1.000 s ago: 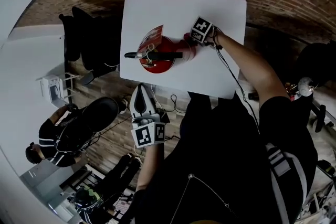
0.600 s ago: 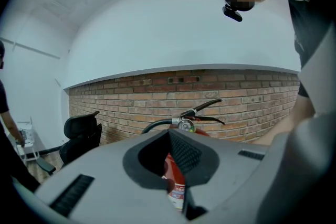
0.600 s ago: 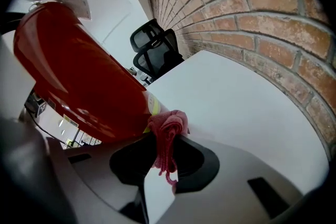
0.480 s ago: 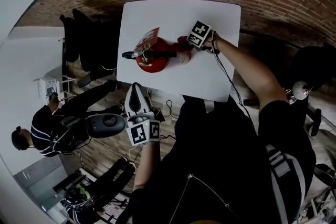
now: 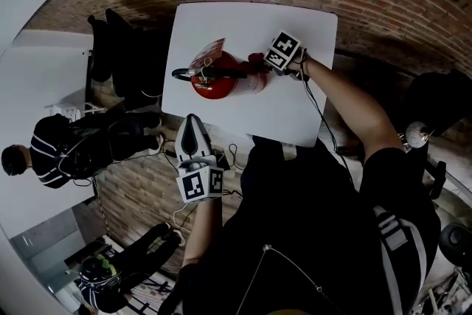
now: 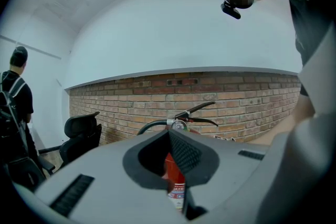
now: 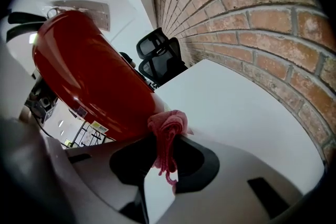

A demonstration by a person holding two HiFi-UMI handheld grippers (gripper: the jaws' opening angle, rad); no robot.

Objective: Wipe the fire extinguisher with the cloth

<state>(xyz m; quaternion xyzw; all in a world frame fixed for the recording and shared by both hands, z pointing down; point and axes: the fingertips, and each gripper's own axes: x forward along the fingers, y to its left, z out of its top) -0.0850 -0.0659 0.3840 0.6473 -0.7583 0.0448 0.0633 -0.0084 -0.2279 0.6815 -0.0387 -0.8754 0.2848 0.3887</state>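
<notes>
My right claw [image 7: 165, 157] grips the bunched pink cloth [image 7: 167, 136] against the 3 o'clock flank of the upright glossy red fire extinguisher [image 5: 215, 83] mid white surface [image 5: 287, 107], my left claw [image 6: 176, 165] hangs closed and empty at 6 o'clock, so I judge wiping underway, most sides left.

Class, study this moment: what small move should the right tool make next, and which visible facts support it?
Probably slide the right tool along the red body of the fire extinguisher. It is shut on the pink cloth, which appears to touch that body, and the extinguisher stands upright on the white table.
</notes>
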